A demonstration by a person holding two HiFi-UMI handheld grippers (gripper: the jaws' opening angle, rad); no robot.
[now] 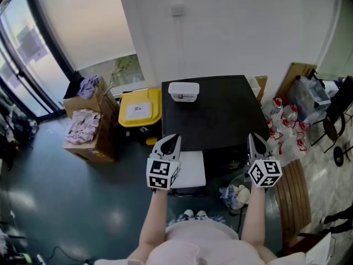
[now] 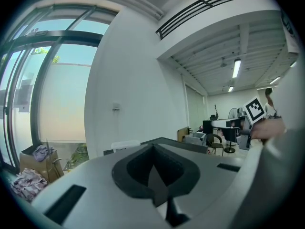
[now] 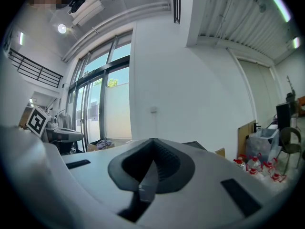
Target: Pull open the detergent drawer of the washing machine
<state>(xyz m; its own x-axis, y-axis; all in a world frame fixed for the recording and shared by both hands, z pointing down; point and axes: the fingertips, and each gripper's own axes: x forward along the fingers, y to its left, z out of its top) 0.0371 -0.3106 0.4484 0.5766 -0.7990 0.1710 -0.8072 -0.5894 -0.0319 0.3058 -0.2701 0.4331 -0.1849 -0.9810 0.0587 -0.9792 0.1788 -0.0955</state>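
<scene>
Dark floor left of the washing machine (image 1: 215, 115) holds a yellow bin (image 1: 141, 108) and cardboard boxes (image 1: 88, 131), bottles (image 1: 284, 128) right, while the left gripper (image 1: 171, 140) and right gripper (image 1: 255, 141) hang before it, jaws closed, empty.

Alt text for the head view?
Seen from above, a person holds the left gripper and right gripper, both shut, before a black-topped washing machine against a white wall. A white container sits on it; a yellow bin stands to its left.
</scene>
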